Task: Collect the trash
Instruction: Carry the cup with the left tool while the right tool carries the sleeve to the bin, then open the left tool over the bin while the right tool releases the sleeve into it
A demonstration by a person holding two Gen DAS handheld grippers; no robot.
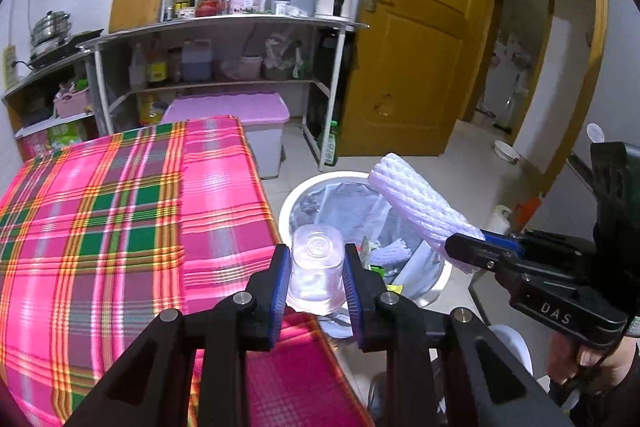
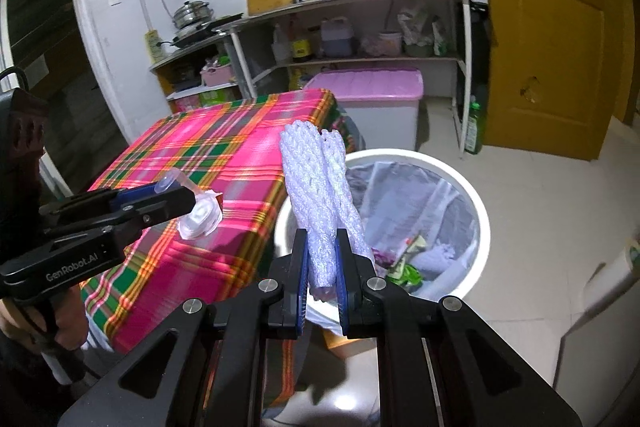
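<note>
We held two pieces of trash at the edge of the table, both near the bin; the clear plastic cup looked light, thin and easy to crush, so a gentle hold across its sides seemed right; the white foam net looked soft, springy and nearly weightless, best taken near one end. The left gripper had its jaws partly closed, pinching the cup bottom-forward between the blue pads just over the table's edge beside the bin. The right gripper had its jaws drawn close together on the lower end of the folded net, which stood up above the bin's rim; wrappers already lay in the bin's liner.
</note>
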